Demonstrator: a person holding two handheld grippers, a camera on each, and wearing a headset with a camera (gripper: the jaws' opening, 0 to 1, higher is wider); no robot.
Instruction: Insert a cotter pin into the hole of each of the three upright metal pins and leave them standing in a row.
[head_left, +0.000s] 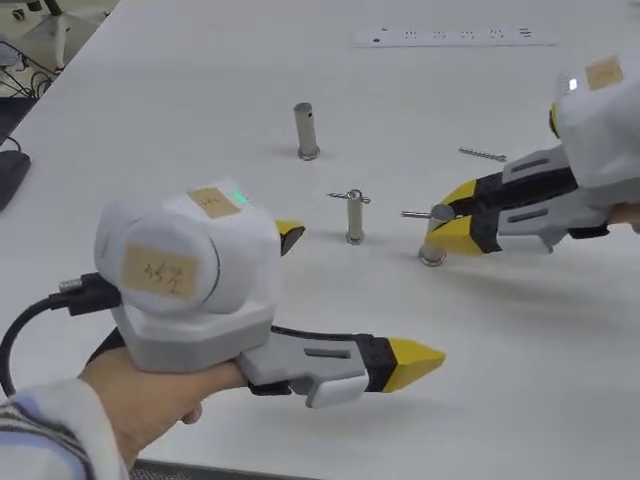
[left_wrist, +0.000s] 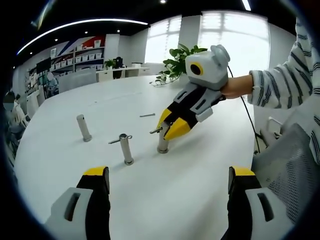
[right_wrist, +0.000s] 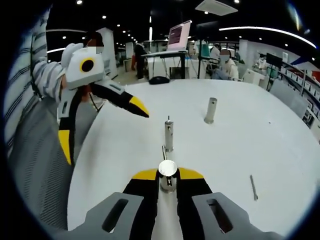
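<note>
On the white table (head_left: 520, 380), the right hand-held gripper (head_left: 440, 225) is clamped narrow on a short upright silver metal pin (head_left: 432, 252) — a thin wire cotter pin (head_left: 413, 213) pokes out at 9 o'clock. The left hand-held gripper (head_left: 352, 297) hovers wide open at 8 o'clock of it.

Jaws of the right gripper (head_left: 440, 225) close over the nearest metal pin (head_left: 432, 256), hiding its hole; the gripper's rear is cropped.

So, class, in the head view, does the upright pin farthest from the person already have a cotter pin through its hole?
No, the far metal pin stands with its hole empty, nothing passing through it.
</note>
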